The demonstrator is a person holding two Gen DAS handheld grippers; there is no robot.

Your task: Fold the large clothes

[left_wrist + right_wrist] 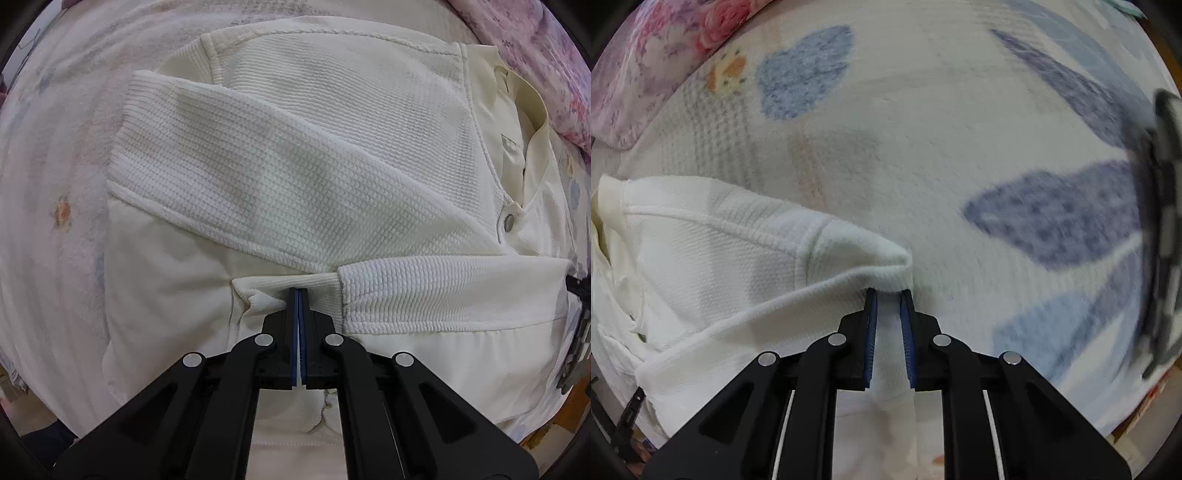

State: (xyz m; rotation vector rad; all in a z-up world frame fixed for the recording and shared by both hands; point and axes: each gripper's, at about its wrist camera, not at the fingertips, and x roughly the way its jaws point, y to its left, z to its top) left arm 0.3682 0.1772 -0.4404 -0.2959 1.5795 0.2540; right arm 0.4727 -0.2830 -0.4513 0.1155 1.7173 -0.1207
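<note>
A cream waffle-knit jacket (369, 122) with a snap button (510, 220) lies flat on the bed. One sleeve (240, 177) is folded across its body, and a second ribbed cuff (424, 295) lies below it. My left gripper (300, 292) points down and is shut on a bunched fold of the jacket's edge beside that cuff. In the right wrist view my right gripper (889, 292) holds a corner of the same jacket (720, 251). A strip of white knit fills the narrow gap between its blue pads (908, 332).
The jacket rests on a pale bedspread (923, 147) printed with blue leaf shapes. A pink floral quilt (535, 55) lies along one side of it. A blurred dark object (1163, 221) stands at the right edge of the right wrist view.
</note>
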